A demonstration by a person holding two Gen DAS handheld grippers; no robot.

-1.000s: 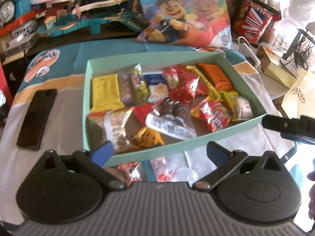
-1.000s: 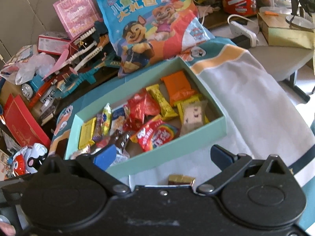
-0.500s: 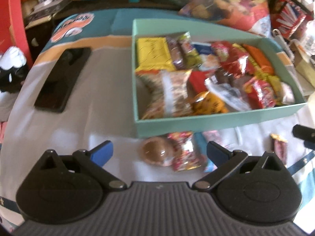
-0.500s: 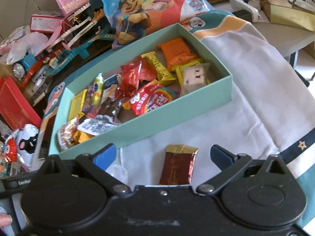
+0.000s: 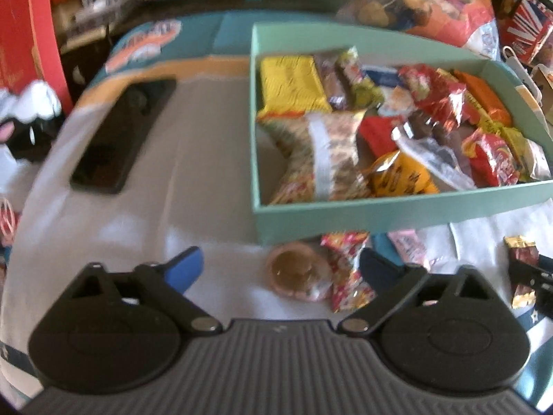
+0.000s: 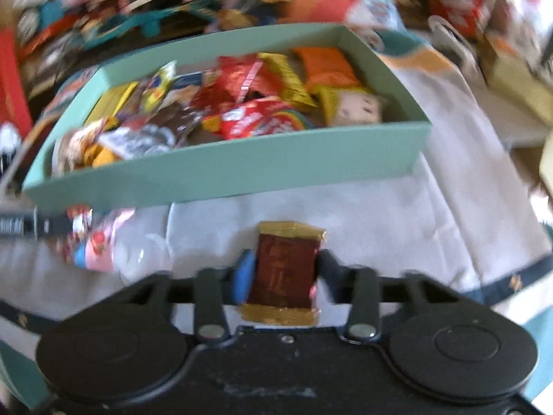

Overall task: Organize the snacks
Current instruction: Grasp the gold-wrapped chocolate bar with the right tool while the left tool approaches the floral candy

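A mint-green box (image 5: pixel 380 214) full of mixed snack packets stands on the white cloth. In front of it lie a brown round cup snack (image 5: pixel 293 273) and a red-yellow packet (image 5: pixel 345 276). Both are between the fingers of my left gripper (image 5: pixel 281 269). Its jaws are closing, and the pads stand clear of the cup. My right gripper (image 6: pixel 285 271) is closing on a maroon packet with gold ends (image 6: pixel 285 266), with a pad against each long side. The same packet (image 5: pixel 522 256) shows at the right edge of the left wrist view. The box's front wall (image 6: pixel 242 169) rises just beyond it.
A black phone (image 5: pixel 121 135) lies on the cloth left of the box. A pink-white packet (image 6: pixel 96 242) and a clear wrapper (image 6: pixel 138 252) sit by the box's front wall. A cartoon gift bag (image 5: pixel 432 7), toys and a red box (image 5: pixel 24 34) crowd the far edge.
Both grippers have sunk toward the cloth in front of the box. The right jaws went from wide open to closed around the maroon packet. The left jaws narrowed a little.
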